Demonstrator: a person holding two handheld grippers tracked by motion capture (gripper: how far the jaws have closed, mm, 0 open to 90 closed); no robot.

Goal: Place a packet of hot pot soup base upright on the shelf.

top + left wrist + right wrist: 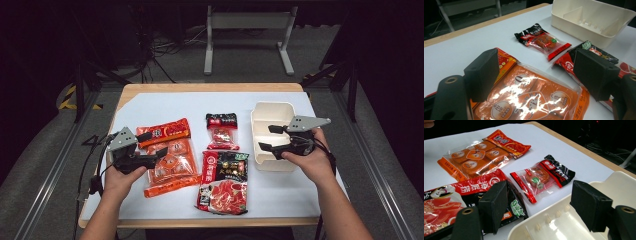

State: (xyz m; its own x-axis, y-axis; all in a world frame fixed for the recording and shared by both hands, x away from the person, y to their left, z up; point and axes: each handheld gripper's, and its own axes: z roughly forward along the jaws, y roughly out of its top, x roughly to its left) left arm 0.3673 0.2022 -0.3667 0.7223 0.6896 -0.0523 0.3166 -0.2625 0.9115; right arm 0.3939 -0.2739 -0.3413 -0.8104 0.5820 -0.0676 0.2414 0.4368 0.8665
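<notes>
With my left gripper (152, 145) released above glossy orange plastic seasoning pouch (172, 162), slick film risks slipping at pinch.

My left claw (152, 143) sits at the lower left of the frame, jaws wide apart and empty. My right claw (267, 137), at the right, gapes too, both forearms rising from the bottom edge.

Overhead view faces forward; both close tongs views share the small packet (542, 41).

The packets' (477, 156) printed characters are too blurred to read.
</notes>
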